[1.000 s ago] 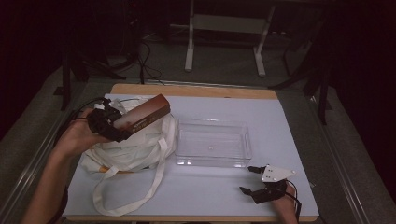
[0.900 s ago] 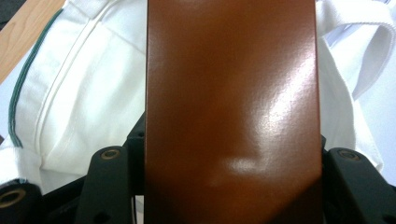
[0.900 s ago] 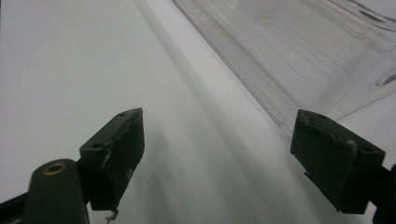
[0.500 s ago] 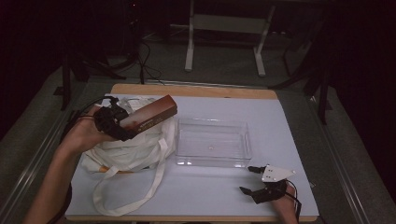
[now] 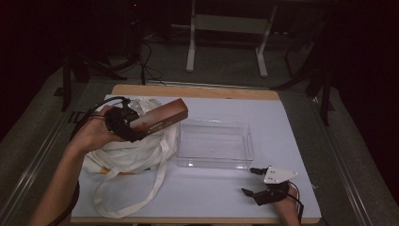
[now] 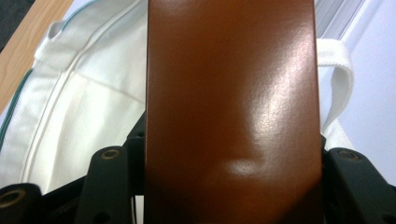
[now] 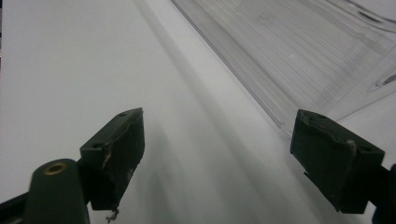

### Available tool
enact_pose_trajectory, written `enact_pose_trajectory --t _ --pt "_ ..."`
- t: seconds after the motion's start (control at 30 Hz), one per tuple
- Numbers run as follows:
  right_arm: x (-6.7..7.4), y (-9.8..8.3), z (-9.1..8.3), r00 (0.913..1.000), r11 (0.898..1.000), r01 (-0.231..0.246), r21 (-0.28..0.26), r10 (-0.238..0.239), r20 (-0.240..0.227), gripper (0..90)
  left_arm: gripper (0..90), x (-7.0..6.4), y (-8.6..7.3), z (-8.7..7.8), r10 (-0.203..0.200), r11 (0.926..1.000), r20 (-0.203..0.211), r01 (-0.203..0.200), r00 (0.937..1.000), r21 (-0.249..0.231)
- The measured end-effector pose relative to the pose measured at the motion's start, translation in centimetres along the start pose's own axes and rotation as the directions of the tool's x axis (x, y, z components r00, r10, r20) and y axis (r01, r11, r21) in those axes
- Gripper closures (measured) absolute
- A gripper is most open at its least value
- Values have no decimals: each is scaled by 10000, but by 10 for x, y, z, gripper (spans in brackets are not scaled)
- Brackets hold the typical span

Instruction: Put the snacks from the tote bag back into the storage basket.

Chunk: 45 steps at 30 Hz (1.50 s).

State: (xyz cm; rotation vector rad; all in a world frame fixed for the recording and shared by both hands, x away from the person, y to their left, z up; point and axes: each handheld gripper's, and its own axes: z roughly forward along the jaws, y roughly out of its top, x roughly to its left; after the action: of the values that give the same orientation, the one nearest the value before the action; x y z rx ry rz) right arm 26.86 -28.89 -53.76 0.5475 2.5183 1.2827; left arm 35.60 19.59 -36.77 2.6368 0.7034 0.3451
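A long glossy brown box hangs in the air over a white cloth tote bag, held at one end by my left gripper, which is shut on it. In the left gripper view the brown box runs up between the two black jaws, with the bag underneath. A clear plastic tray sits mid-table, to the right of the bag. My right gripper rests near the table's front right, open, its fingers wide apart over bare white surface, with the tray's edge ahead.
The table has a white top and a wooden rim. The bag's long handles trail toward the front edge. Beyond the table stand metal frame legs and cables on a dark floor.
My left gripper has carried the brown box a little to the right, toward the tray, and slightly up. The right gripper has stayed put.
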Motion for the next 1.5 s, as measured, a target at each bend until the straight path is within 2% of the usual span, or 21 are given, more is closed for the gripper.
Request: enact_pose_trajectory --t 0.17,0.27,0.37,0.47,0.6,0.7,1.13,1.43,1.5 --pt "0 0 0 10000 10000 14 -17 -14 12 177 438 -2 6 2 244 9997 39 -244 9997 -68" --pt "0 0 0 10000 10000 13 -22 -13 7 177 438 -4 12 3 584 9982 138 -583 9982 -107" --pt "0 0 0 10000 10000 11 -28 -11 14 178 438 -6 15 5 689 9975 216 -686 9974 -147" --pt "0 0 0 10000 10000 12 -24 -12 9 177 438 -9 20 8 1001 9949 292 -997 9945 -145" --pt "0 0 0 10000 10000 14 -30 -14 15 178 438 -10 23 9 1083 9940 316 -1077 9936 -198" --pt "0 0 0 10000 10000 39 -44 -39 23 177 438 -13 30 11 1339 9906 403 -1326 9902 -331" --pt "0 0 -1 10000 10000 -13 -62 12 -24 177 437 -19 43 20 1870 9821 750 -1846 9795 -381" --pt "-1 0 -1 10000 10000 2 -58 -2 -26 177 438 -19 47 26 1981 9800 830 -1959 9767 -347" --pt "-1 0 -1 10000 10000 -7 -60 6 -26 177 438 -20 49 28 2127 9770 866 -2104 9733 -354"
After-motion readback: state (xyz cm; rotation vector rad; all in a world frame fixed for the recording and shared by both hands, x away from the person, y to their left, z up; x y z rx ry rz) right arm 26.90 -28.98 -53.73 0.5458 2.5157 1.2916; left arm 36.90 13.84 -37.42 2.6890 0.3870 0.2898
